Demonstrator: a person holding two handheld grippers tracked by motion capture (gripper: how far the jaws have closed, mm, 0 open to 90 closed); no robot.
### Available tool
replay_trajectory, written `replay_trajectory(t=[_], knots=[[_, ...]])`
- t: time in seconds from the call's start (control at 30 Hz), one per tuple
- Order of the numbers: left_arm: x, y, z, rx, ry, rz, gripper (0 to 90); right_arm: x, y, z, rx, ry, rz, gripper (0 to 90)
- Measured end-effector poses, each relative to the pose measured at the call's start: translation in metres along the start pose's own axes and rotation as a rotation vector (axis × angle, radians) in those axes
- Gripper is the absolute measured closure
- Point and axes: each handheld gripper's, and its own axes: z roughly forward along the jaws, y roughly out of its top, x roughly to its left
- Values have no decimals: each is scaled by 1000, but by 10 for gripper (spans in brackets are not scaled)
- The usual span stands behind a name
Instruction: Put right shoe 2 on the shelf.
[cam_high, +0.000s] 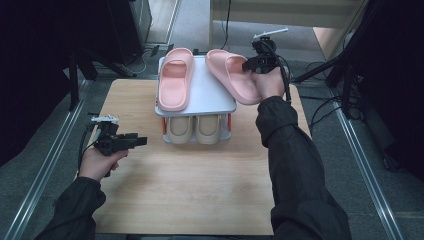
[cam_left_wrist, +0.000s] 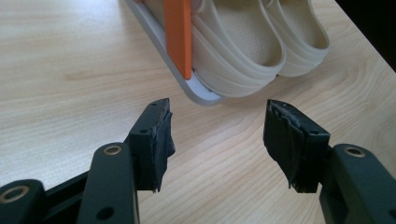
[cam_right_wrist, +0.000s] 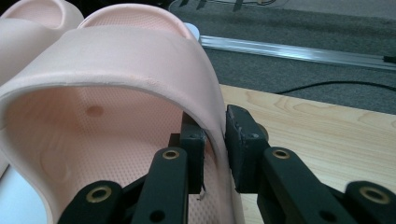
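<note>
Right tongs (cam_right_wrist: 215, 149) astride slipper strap (cam_right_wrist: 140, 56)

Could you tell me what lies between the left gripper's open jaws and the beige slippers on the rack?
Bare wooden tabletop lies between the left gripper and the beige slippers, seen in the left gripper view.
</note>
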Motion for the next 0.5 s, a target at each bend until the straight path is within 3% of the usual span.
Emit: replay_trajectory(t=[0.2,0.5], knots=[[-1,1,0,1,-5,9,421,9,6,10,6,-26,-8,766],[-1,0,2,12,-8,23,431,21,5,20,13,-27,-26,727]])
